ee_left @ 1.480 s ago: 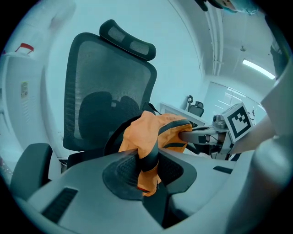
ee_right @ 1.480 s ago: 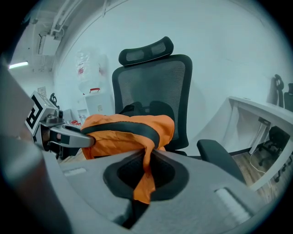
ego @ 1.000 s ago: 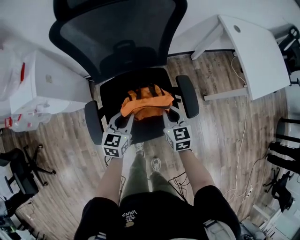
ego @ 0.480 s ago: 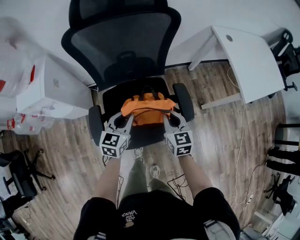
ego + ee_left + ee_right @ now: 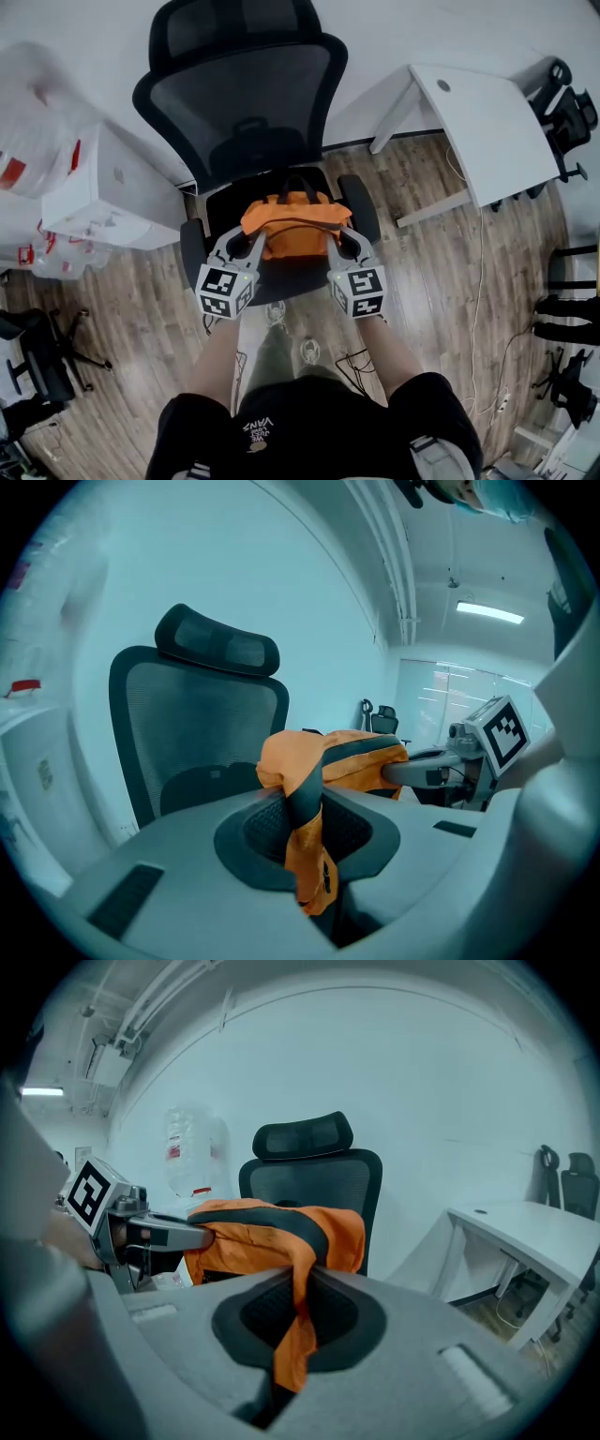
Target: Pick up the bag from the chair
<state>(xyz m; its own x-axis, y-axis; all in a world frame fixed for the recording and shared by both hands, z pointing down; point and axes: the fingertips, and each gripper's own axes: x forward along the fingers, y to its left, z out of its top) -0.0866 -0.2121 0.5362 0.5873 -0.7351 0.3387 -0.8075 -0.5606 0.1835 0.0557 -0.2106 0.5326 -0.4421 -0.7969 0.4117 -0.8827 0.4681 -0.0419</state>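
The head view looks steeply down from above the person onto the chair (image 5: 246, 103) and the floor (image 5: 122, 309). The left gripper view sits very near behind its own fingers (image 5: 169, 855) and faces across the seat to the right gripper (image 5: 403, 772). The right gripper view faces back to the left gripper (image 5: 192, 1234). All three views share the bag (image 5: 292, 220) and the chair back.

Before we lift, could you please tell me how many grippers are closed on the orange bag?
2. The left gripper pinches the left edge of the orange bag; the right gripper pinches its right edge.
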